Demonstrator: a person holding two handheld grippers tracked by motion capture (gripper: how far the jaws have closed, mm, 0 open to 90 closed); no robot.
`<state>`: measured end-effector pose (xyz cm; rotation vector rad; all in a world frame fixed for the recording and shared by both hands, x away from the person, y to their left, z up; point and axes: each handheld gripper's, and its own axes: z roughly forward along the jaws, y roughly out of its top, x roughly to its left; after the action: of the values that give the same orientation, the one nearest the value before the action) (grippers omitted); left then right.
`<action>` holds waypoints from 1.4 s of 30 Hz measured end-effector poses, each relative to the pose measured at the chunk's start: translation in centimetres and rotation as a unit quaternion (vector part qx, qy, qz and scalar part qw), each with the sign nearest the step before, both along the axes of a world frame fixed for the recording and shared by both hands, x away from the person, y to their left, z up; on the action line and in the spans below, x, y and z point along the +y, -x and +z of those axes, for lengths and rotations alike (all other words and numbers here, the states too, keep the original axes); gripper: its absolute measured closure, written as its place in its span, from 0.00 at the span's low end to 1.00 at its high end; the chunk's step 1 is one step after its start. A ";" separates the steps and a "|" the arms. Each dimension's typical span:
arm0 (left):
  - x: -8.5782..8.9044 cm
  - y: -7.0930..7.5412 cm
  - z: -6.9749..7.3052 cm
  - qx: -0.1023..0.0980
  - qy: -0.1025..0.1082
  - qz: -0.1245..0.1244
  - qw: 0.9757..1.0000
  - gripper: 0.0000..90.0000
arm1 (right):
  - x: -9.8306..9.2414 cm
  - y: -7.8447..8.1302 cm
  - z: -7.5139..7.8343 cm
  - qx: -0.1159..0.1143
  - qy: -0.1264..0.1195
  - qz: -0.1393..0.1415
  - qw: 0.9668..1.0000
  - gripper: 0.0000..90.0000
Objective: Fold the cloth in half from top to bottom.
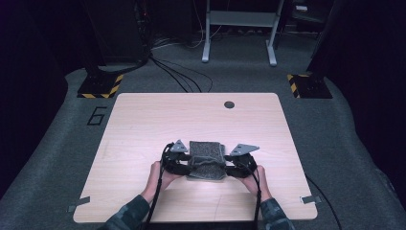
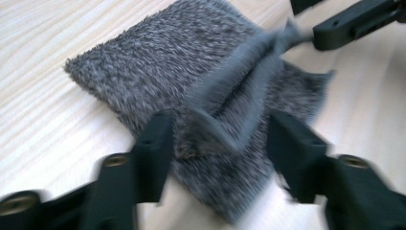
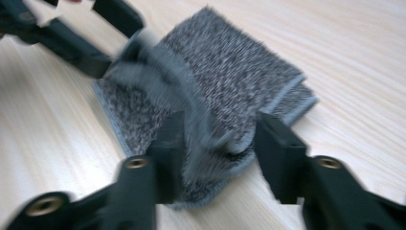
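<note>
Grey fleecy cloth (image 1: pixel 207 160) lay folded on the wooden table (image 1: pixel 143 124) between my hands. Both the left gripper (image 2: pixel 218 139) and the right gripper (image 3: pixel 218 143) had their jaws apart, straddling its loose top fold. I judged the raised fold could spring back open, undoing the fold.

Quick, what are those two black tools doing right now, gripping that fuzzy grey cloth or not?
Left tool: open, astride a raised fold of the cloth, not gripping it.
Right tool: open, a cloth fold between its jaws, not gripped.
</note>
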<state>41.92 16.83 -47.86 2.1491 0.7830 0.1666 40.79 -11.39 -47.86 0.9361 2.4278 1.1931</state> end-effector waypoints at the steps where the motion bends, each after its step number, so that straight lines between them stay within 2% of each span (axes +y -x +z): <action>1: 0.3 0.2 0.3 -0.006 0.007 0.011 1.000 0.42 | -0.4 0.1 0.4 0.001 -0.012 -0.006 1.000 0.58; 3: 0.9 -0.1 1.1 -0.018 0.013 0.026 0.999 0.35 | -0.9 0.0 1.1 0.004 -0.023 -0.021 1.000 0.52; 5: 1.0 -0.9 1.5 -0.025 0.007 0.050 0.998 0.33 | -0.9 -0.6 1.5 0.008 -0.020 -0.038 0.999 0.46; 6: 0.8 -1.5 1.4 -0.022 0.000 0.059 0.998 0.30 | -0.6 -1.0 1.5 0.009 -0.014 -0.051 0.999 0.43; 7: 0.5 -2.0 1.2 -0.024 -0.023 0.064 0.997 0.29 | -0.2 -1.3 1.4 0.014 -0.008 -0.057 0.998 0.38; 8: 0.1 -2.4 0.7 -0.015 -0.034 0.068 0.997 0.27 | 0.2 -1.7 1.1 0.019 0.004 -0.062 0.998 0.33; 10: -0.6 -3.0 -0.4 0.000 -0.061 0.067 0.996 0.23 | 1.1 -2.1 0.2 0.028 0.026 -0.084 0.996 0.31; 12: -1.0 -2.9 -1.3 0.011 -0.079 0.063 0.995 0.22 | 1.5 -2.3 -0.8 0.049 0.030 -0.096 0.994 0.25; 17: -1.1 -1.9 -2.8 0.011 -0.113 0.058 0.992 0.22 | 1.5 -1.7 -2.6 0.067 0.051 -0.103 0.991 0.22; 22: -0.8 -1.3 -3.2 0.008 -0.112 0.065 0.992 0.22 | 1.4 -1.2 -3.5 0.071 0.059 -0.107 0.990 0.21; 26: -0.6 -0.7 -3.5 -0.002 -0.110 0.073 0.991 0.22 | 1.7 -1.1 -3.8 0.059 0.073 -0.105 0.990 0.18; 28: -0.5 -0.8 -3.7 0.001 -0.103 0.075 0.992 0.21 | 1.8 -1.3 -3.8 0.059 0.075 -0.105 0.990 0.17; 30: -0.4 -1.1 -3.7 0.003 -0.103 0.076 0.992 0.18 | 1.8 -1.6 -3.9 0.061 0.072 -0.101 0.990 0.15; 36: -0.2 -1.8 -3.7 0.002 -0.102 0.081 0.991 0.17 | 1.9 -2.7 -3.9 0.060 0.076 -0.100 0.990 0.14; 40: -0.1 -1.9 -3.6 0.002 -0.100 0.080 0.992 0.17 | 2.0 -2.8 -3.9 0.065 0.076 -0.101 0.990 0.15; 42: 0.0 -1.7 -3.4 -0.001 -0.097 0.081 0.992 0.17 | 2.0 -2.6 -3.7 0.067 0.068 -0.104 0.990 0.15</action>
<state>43.63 16.88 -51.22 2.2656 0.9759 0.3416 43.37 -9.44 -51.61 1.2250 2.4044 0.9071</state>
